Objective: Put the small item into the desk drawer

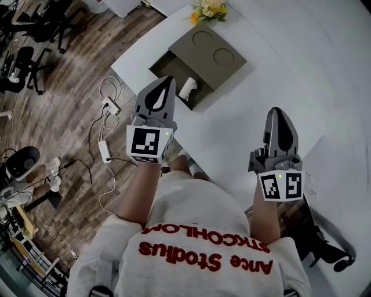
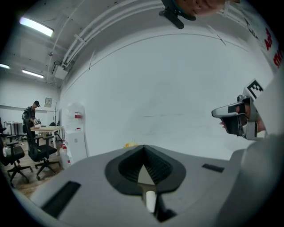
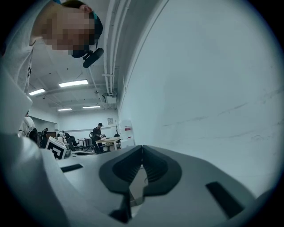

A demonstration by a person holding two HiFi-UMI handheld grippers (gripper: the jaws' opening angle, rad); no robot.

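The small white item (image 1: 187, 89) lies in the open drawer (image 1: 171, 68), near the drawer's right front corner. The drawer projects from a flat olive unit (image 1: 212, 49) on the white counter (image 1: 272, 69). Yellow flowers (image 1: 208, 8) stand behind the unit.

Left hand-held gripper (image 1: 164, 82): jaws pressed together, nothing between them, held above the counter edge just beside the drawer.

Right hand-held gripper (image 1: 277, 114): jaws pressed together at the tips, empty, over bare counter well apart from the drawer.
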